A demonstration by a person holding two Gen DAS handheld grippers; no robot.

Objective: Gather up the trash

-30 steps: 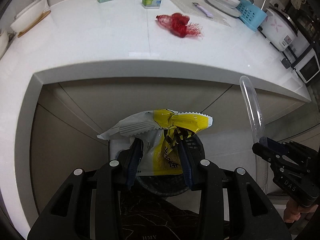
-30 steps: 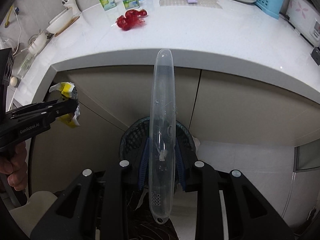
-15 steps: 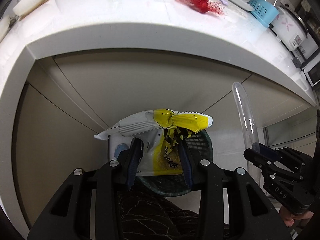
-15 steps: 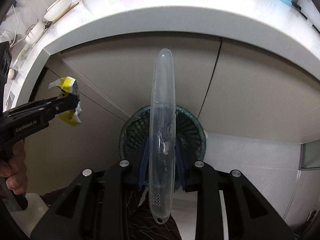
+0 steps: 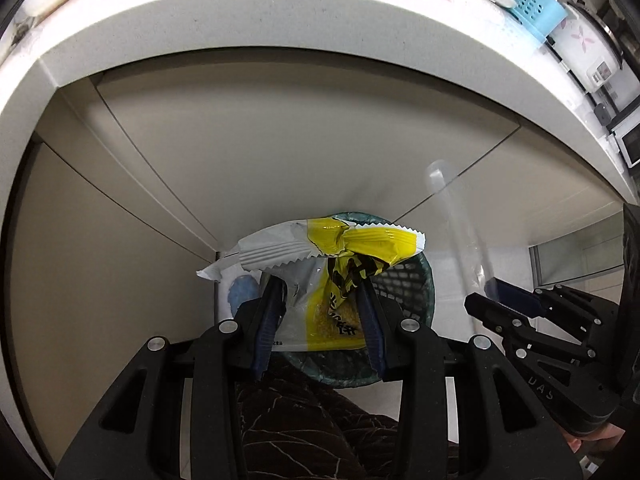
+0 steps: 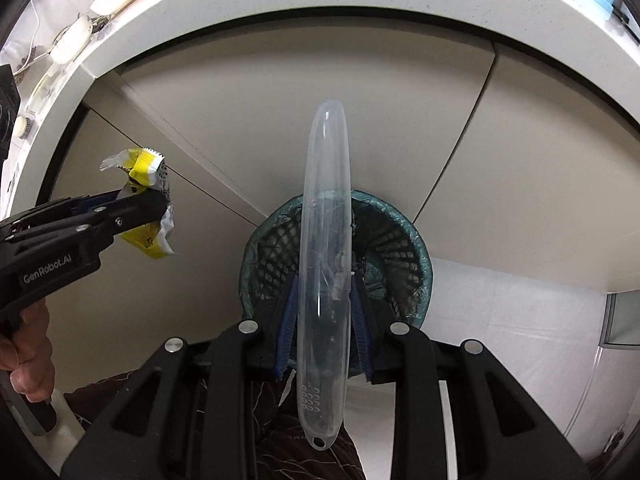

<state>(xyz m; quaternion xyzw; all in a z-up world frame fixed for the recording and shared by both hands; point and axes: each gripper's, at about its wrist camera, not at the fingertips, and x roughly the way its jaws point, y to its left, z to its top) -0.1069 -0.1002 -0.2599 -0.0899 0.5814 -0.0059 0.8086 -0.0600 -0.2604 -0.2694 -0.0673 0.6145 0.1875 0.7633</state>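
The snack wrapper (image 5: 320, 276), white and yellow with black print and serrated sealed ends, is clamped between the blue pads of the left gripper (image 5: 320, 320). It is crumpled, and its upper end is folded sideways above the fingertips. The left gripper points steeply downward over the mesh waste bin (image 5: 412, 292), which stands on the floor against the cabinet front (image 5: 280, 152).

The right gripper (image 6: 324, 320) also points steeply downward and grips a clear plastic tube case (image 6: 326, 240) at mid-length. The case is long, translucent and round-ended, with a perforated lower end and a small loop. It stands upright along the gripper axis, directly over the bin opening (image 6: 400, 248). A hand (image 6: 24, 352) wraps the left gripper handle at the edge of the right wrist view.

Compared with one second ago, both grippers are lower: the countertop (image 5: 240, 12) has shifted to the upper edge of both views, and the bin appears larger. Both items remain gripped as before.
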